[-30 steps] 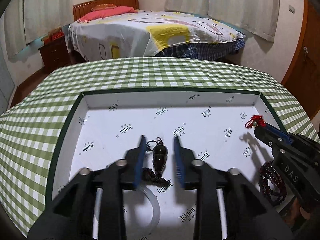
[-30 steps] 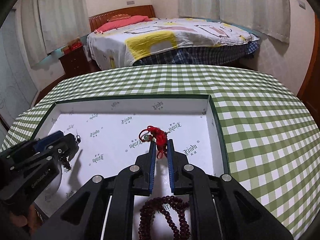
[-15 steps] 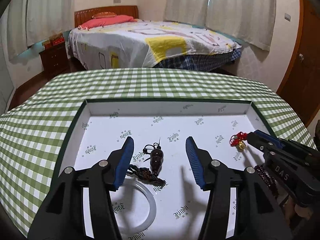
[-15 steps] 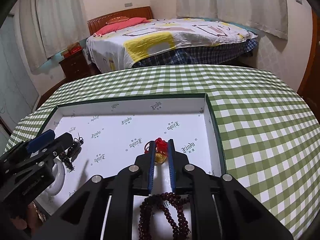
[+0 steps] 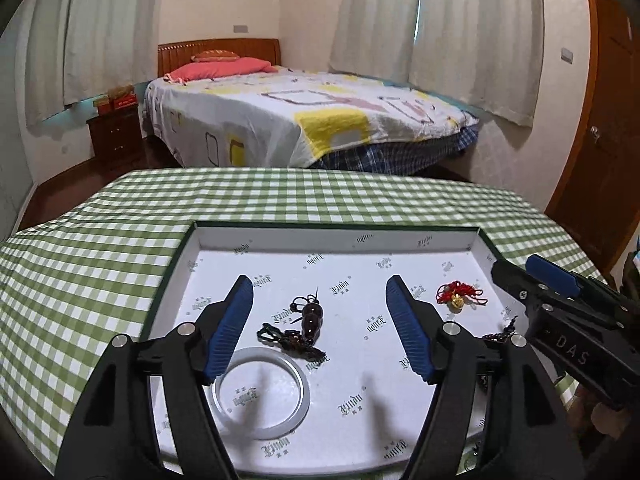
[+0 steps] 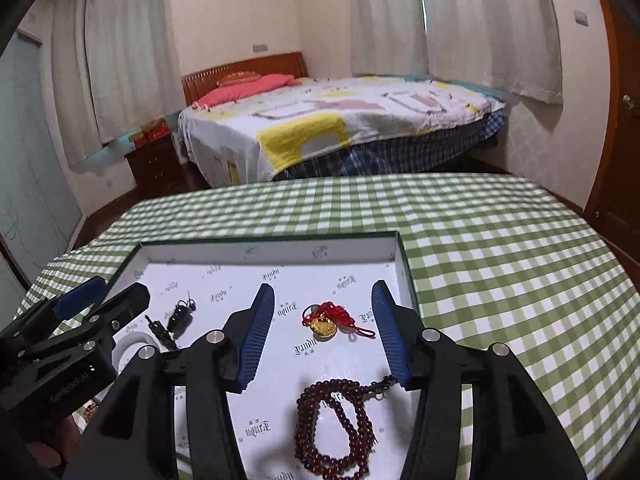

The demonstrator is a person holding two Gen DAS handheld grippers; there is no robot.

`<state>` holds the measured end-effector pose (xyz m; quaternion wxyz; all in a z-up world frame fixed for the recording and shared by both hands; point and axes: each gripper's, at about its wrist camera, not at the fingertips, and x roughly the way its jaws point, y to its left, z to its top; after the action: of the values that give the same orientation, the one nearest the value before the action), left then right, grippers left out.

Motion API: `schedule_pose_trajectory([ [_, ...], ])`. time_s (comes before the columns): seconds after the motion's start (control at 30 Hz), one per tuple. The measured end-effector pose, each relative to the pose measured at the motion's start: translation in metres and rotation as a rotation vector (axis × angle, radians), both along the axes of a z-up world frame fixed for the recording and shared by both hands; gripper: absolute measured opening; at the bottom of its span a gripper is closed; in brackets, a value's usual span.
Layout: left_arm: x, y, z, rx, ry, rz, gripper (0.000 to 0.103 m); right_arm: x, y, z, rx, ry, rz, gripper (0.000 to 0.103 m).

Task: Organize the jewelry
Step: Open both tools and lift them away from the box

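Inside the white-lined tray (image 5: pixel 188 248), the dark gourd pendant (image 5: pixel 312 318) and the gold charm on red cord (image 6: pixel 326 322) lie loose, each between the just-opened, empty jaws of the left gripper (image 5: pixel 320 334) and right gripper (image 6: pixel 324 334).

Green checked tablecloth (image 5: pixel 100 240), bed (image 5: pixel 300 120) with pink pillow (image 5: pixel 224 69), dark nightstand (image 5: pixel 114 140), pale curtains (image 5: pixel 472 32).

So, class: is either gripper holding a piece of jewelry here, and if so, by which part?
Neither. The left gripper and right gripper have just been opening; the gourd pendant and gold charm lie free in the box.
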<state>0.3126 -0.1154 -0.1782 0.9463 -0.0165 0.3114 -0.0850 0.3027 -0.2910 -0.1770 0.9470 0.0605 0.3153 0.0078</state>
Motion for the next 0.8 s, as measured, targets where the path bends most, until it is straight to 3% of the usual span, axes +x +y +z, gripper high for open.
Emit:
schedule_pose_trajectory([
  [0.37, -0.050, 0.021, 0.020, -0.029, -0.074, 0.054, 0.068, -0.055, 0.000, 0.016, -0.011, -0.082, -0.030, 0.050],
  [0.8, -0.111, 0.053, -0.001, -0.017, -0.010, 0.099, 0.068, -0.119, -0.002, -0.015, -0.032, 0.016, -0.036, 0.050],
])
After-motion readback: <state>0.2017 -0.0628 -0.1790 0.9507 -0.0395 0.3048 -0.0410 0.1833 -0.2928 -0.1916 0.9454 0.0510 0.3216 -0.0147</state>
